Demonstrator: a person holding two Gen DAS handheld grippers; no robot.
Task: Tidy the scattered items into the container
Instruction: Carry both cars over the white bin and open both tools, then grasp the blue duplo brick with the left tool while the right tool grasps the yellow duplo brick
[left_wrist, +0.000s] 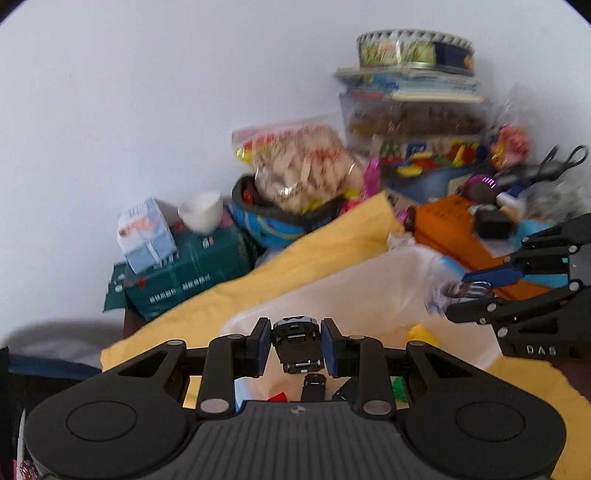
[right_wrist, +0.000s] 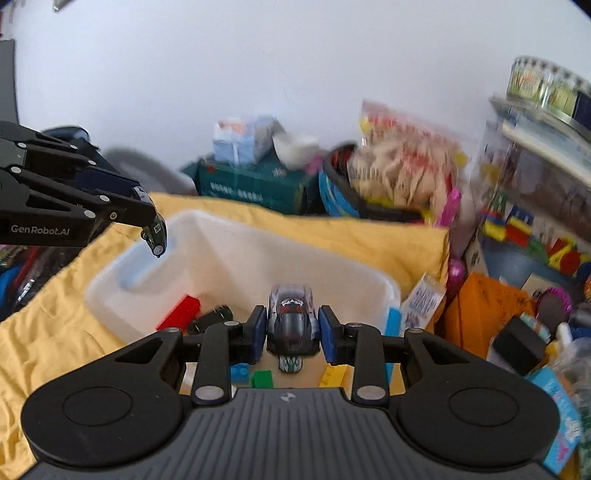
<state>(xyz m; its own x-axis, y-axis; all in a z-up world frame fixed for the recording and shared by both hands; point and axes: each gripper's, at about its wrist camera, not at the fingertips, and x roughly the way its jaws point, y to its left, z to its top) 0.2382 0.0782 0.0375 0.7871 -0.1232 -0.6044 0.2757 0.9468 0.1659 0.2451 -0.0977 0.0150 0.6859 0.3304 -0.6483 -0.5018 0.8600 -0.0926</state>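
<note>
We've got a toy car pinched in each gripper, left gripper (left_wrist: 295, 345) and right gripper (right_wrist: 293, 332), both over the white bin (right_wrist: 391, 291) at 12 o'clock; bricks already inside, cars still to drop

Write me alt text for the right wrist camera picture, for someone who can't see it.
The right gripper grips a small toy car above a white plastic bin on a yellow cloth, with bricks inside the bin. At left, the left gripper holds another toy car over the bin; cluttered boxes and snack bags line the wall behind.
</note>
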